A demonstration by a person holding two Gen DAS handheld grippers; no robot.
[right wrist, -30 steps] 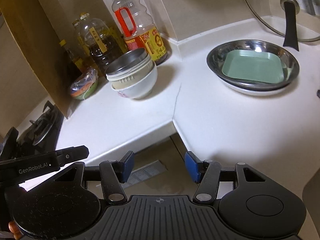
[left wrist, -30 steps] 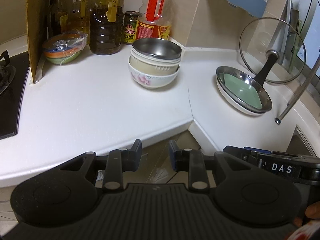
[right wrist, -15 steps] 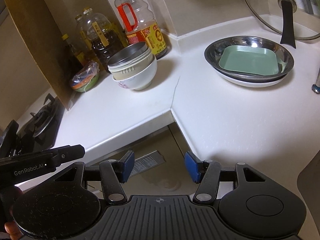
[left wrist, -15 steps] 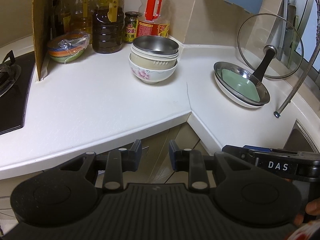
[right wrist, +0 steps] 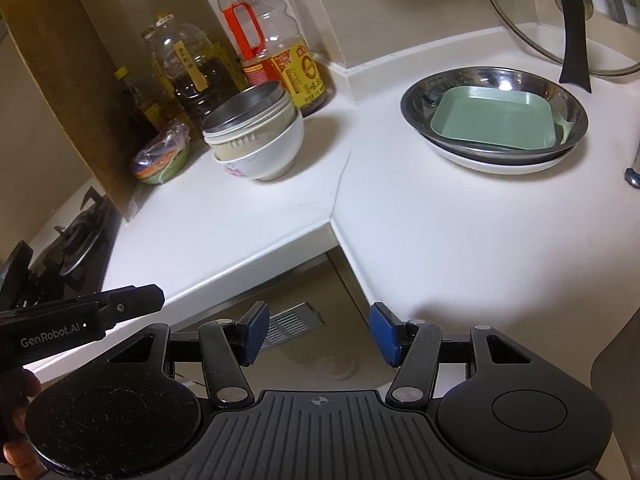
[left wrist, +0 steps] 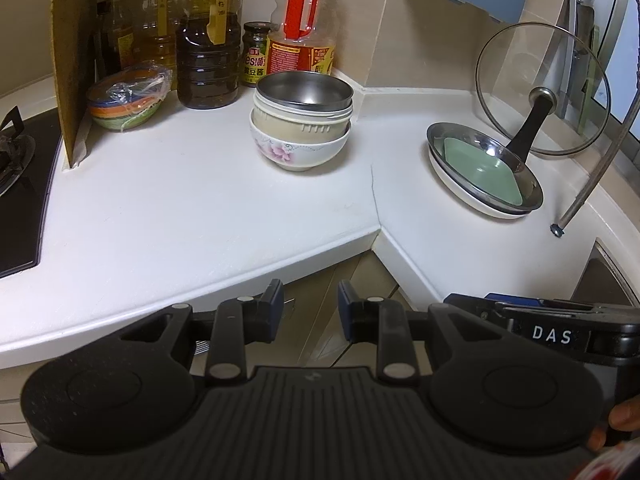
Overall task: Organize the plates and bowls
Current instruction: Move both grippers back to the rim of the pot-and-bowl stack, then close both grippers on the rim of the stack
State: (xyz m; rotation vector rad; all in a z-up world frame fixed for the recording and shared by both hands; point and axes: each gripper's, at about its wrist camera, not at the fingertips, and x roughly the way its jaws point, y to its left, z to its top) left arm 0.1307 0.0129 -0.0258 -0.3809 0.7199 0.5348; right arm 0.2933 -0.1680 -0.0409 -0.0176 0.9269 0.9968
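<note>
A stack of three bowls [left wrist: 300, 148] stands at the back of the white counter [left wrist: 180, 208]: a steel one on top, a beige one, and a white flowered one beneath. To the right lies a green square plate [left wrist: 480, 170] inside a steel plate [left wrist: 452, 132], on a white plate. The right wrist view shows the same bowl stack [right wrist: 256, 136] and green plate [right wrist: 494, 118]. My left gripper [left wrist: 310, 304] hangs off the counter's front edge over the floor, slightly open and holding nothing. My right gripper [right wrist: 319, 330] is beside it, open wider, also with nothing in it.
Oil and sauce bottles [left wrist: 300, 40] line the back wall, beside wrapped coloured bowls [left wrist: 126, 100]. A cardboard sheet [left wrist: 74, 60] screens the gas stove [left wrist: 16, 184] at left. A glass lid [left wrist: 544, 92] leans behind the plates, and a metal rod [left wrist: 592, 168] slants down at right.
Both views have drawn back slightly from the counter, showing a little more floor. The jaws keep their gaps, and nothing on the counter has moved.
</note>
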